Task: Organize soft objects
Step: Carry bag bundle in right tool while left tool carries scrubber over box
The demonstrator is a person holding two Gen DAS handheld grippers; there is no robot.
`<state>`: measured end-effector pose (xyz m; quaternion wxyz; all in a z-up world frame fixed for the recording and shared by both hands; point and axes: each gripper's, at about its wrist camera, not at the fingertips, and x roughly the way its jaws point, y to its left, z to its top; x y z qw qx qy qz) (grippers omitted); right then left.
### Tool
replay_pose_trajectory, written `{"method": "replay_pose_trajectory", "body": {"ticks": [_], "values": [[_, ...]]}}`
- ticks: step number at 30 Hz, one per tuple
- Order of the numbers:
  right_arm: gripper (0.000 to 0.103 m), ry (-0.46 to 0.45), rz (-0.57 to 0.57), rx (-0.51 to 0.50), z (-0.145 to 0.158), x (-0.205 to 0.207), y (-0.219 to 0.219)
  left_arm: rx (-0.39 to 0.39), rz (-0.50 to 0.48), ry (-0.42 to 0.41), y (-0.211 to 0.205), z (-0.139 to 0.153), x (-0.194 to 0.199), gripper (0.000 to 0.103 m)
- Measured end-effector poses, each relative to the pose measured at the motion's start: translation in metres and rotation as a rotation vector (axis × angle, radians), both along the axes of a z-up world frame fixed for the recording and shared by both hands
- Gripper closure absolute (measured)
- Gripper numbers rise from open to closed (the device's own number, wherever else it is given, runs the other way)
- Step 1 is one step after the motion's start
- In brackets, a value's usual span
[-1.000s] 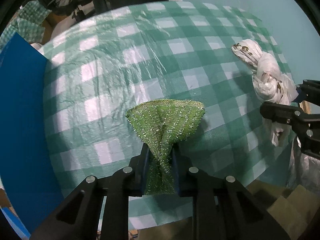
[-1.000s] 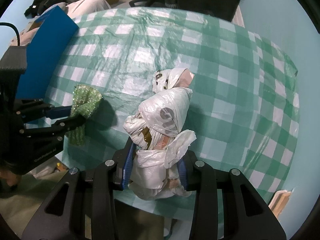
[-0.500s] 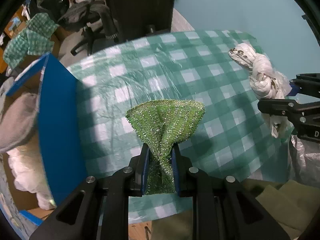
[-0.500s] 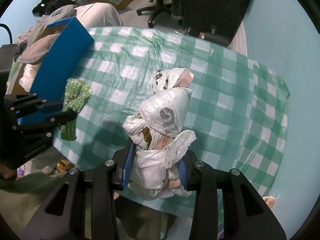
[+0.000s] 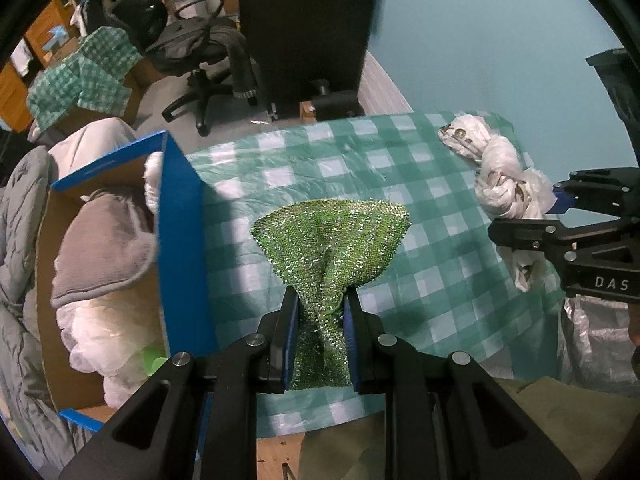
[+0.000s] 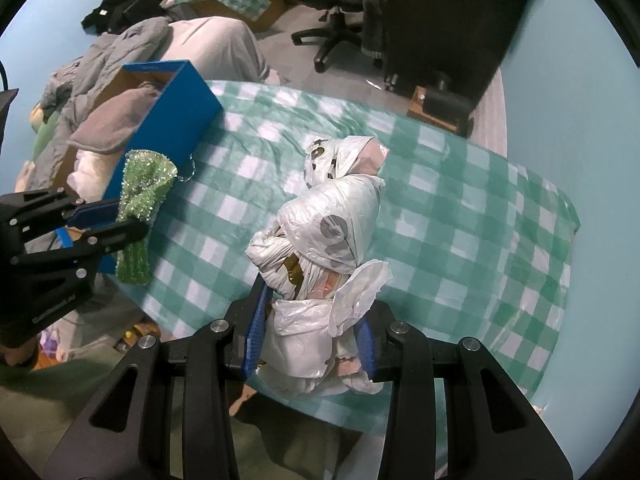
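Observation:
My left gripper is shut on a glittery green cloth, held in the air above the checked table, just right of a blue box. It also shows in the right wrist view with the green cloth. My right gripper is shut on a knotted white plastic bag bundle, held above the table's right part. The bundle and right gripper show in the left wrist view.
The blue box holds a grey cloth and white soft items. Grey bedding lies left of it. An office chair and a dark cabinet stand beyond the table.
Both grippers have risen well above the table with their loads. The blue box's inside has come into view at the left.

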<state>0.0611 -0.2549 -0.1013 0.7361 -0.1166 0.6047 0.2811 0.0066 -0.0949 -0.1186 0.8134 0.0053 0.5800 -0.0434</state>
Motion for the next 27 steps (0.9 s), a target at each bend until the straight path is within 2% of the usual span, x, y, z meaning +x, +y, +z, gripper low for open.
{"method": "replay_pose_trajectory", "body": {"ticks": [27], "values": [[0.066, -0.021, 0.184, 0.057, 0.021, 0.003, 0.131, 0.011, 0.209, -0.017, 0.125, 0.023, -0.024, 0.082]]}}
